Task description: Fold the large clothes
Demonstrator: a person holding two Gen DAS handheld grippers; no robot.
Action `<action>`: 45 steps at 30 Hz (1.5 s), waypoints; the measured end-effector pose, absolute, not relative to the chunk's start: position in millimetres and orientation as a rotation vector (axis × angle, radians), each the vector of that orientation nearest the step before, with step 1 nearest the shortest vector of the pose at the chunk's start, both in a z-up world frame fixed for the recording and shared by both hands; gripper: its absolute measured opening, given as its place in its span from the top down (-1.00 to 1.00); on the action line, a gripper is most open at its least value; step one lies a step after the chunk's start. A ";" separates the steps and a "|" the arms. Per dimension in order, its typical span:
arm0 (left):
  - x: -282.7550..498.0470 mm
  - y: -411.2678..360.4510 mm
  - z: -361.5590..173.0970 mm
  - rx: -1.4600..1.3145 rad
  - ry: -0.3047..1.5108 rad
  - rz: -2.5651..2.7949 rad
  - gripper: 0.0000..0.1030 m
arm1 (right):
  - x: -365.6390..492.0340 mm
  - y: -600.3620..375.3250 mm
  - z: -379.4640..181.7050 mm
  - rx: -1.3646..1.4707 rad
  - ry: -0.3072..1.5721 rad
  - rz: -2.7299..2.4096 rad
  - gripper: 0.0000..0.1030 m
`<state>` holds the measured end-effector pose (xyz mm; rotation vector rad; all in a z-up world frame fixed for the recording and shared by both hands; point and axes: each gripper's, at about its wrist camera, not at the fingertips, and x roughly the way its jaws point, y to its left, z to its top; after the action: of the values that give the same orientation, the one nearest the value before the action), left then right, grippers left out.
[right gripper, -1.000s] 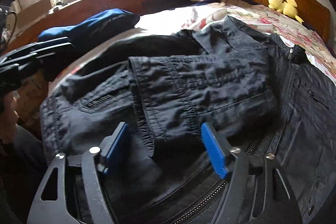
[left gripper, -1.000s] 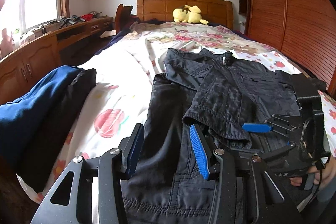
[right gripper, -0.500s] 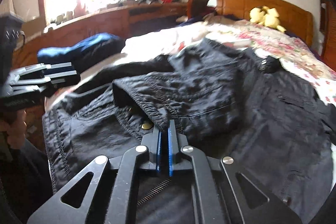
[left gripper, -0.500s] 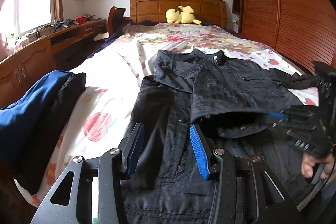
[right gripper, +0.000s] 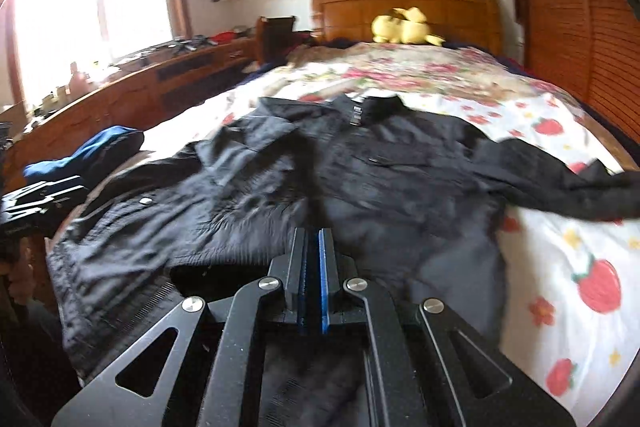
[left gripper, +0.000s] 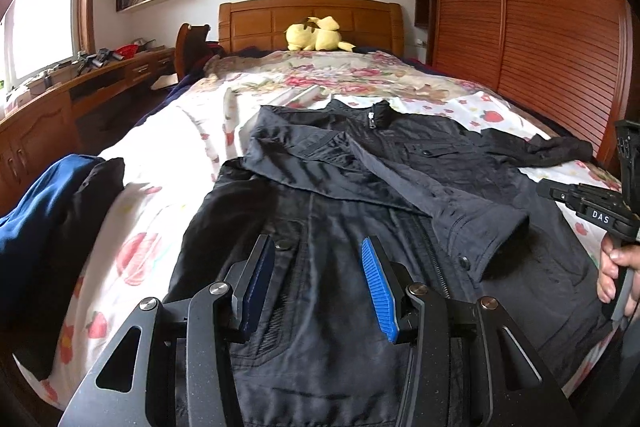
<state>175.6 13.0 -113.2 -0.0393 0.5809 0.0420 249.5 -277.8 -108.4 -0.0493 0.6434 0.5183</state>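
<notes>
Black jacket [left gripper: 360, 187], floral bedspread [left gripper: 168, 155], wooden headboard [left gripper: 304, 19]

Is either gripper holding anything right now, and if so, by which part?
Nothing seems held. The right gripper is shut with no cloth visible in it, clear of the sleeve cuff. The left gripper hangs open above the jacket.

jackets 1 [left gripper: 360, 211] | plush toys 1 [left gripper: 316, 35] | grippers 2 [left gripper: 316, 283]
</notes>
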 end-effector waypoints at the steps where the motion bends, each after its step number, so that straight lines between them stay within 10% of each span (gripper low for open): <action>1: 176.5 12.0 -113.2 -0.039 0.581 0.040 0.08 | 250.5 -284.3 -108.8 -0.036 0.646 0.505 0.89; 5: 178.5 6.8 -112.8 -0.039 0.577 0.032 0.08 | 246.3 -290.0 -101.3 -0.030 0.615 0.501 0.86; 13: 182.3 2.2 -114.7 -0.029 0.581 0.025 0.08 | 224.0 -238.7 -95.6 -0.146 0.543 0.610 -0.41; 16: 182.9 -0.4 -114.3 -0.024 0.579 0.024 0.08 | 217.1 -214.9 -102.9 -0.170 0.557 0.675 -0.50; 29: 182.0 -3.5 -114.5 -0.022 0.580 0.028 0.08 | 229.9 -169.7 -141.5 -0.264 0.708 0.693 -0.45; 37: 181.8 -6.1 -114.6 -0.018 0.582 0.030 0.08 | 235.9 -175.3 -145.9 -0.278 0.737 0.668 0.75; 45: 181.8 -6.5 -114.3 -0.020 0.580 0.029 0.08 | 226.5 -207.5 -111.6 -0.168 0.651 0.692 0.86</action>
<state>181.8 -6.5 -114.3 -0.0198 0.5804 0.0287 226.5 -207.5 -111.6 -0.1680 0.6506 0.6915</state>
